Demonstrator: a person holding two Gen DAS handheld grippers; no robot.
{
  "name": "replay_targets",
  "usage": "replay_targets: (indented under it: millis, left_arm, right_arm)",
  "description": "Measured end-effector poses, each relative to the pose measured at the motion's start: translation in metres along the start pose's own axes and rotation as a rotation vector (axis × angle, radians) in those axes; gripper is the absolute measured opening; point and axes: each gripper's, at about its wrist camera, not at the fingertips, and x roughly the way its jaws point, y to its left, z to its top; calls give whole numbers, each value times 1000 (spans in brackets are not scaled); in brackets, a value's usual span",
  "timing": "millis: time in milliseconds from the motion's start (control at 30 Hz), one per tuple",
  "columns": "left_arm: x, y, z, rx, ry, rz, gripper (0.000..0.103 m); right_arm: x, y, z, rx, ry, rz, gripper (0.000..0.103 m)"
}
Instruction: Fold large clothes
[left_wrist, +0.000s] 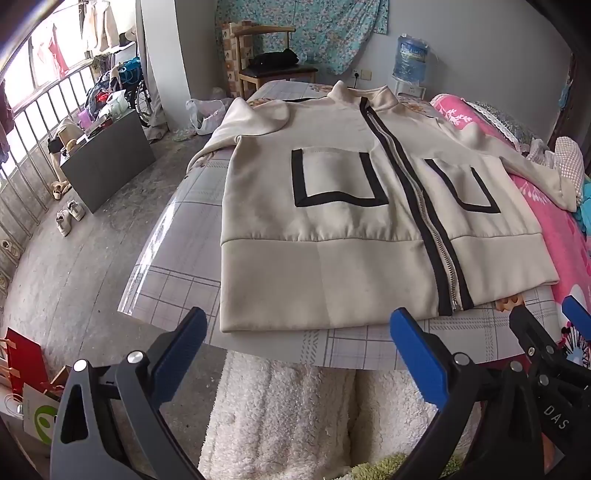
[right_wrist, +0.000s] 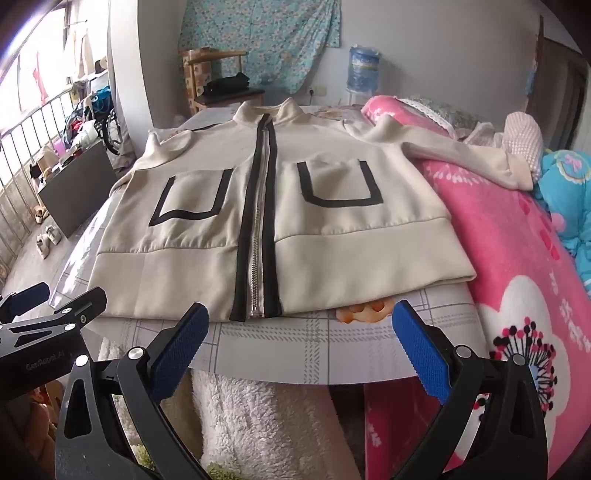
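A cream zip-up jacket (left_wrist: 332, 221) with black trim and two black-edged pockets lies flat, front up and zipped, on a checked table (left_wrist: 177, 284). It also shows in the right wrist view (right_wrist: 207, 229). Its right sleeve drapes over a pink blanket (right_wrist: 517, 236). My left gripper (left_wrist: 297, 328) is open and empty, just short of the jacket's hem. My right gripper (right_wrist: 301, 325) is open and empty near the hem at the zipper's bottom end. The right gripper's fingers (left_wrist: 532, 328) show at the right edge of the left wrist view.
A fluffy white cover (left_wrist: 280, 413) hangs below the table's near edge. A wooden chair (left_wrist: 266, 62) and a water jug (left_wrist: 410, 55) stand at the back. A grey box (left_wrist: 107, 162) and shoes (left_wrist: 68, 216) are on the floor at the left.
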Motion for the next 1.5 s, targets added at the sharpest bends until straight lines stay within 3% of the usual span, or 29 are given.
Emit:
replay_targets:
  millis: [1500]
  left_arm:
    - [-6, 1, 3, -7, -11, -13, 97]
  right_arm:
    - [-5, 1, 7, -18, -1, -37, 96]
